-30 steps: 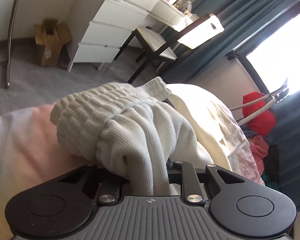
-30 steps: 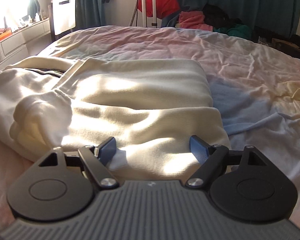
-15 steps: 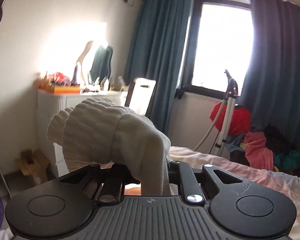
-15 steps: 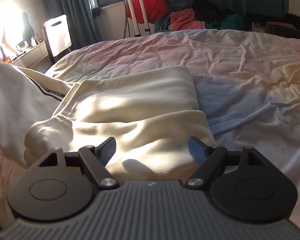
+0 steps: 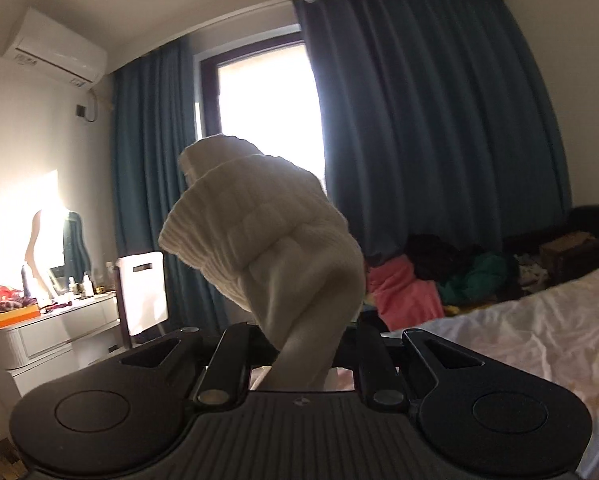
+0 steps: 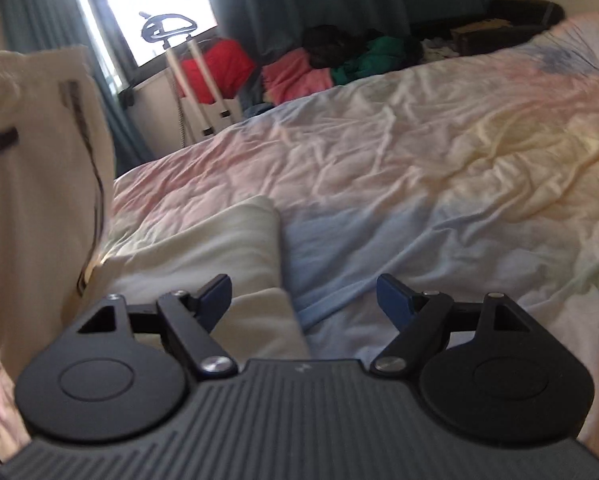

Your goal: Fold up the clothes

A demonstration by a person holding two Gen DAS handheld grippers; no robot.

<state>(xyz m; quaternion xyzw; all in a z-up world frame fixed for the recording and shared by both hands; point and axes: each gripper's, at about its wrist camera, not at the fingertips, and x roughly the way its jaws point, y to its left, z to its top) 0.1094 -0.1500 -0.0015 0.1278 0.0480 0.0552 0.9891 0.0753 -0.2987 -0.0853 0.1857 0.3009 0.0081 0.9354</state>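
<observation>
Left gripper is clamped on the ribbed cuff of a cream sweater, held up in the air against the curtain; the knit bunches over the jaws, which have just been closing a little further on it. Right gripper hangs above the bed with jaws wide and nothing between them; the rest of the sweater lies under and just left of it, and more of it hangs at the left edge of that view.

Handling guess: soft, light, stretchy knit that sags and holds no shape. Better gripped at a seam, cuff or hem than mid-panel; a one-point hold lets it swing.

Count: one sweater, two grippers, one bed. One loose pile of clothes by the window, too jumbled to count.
</observation>
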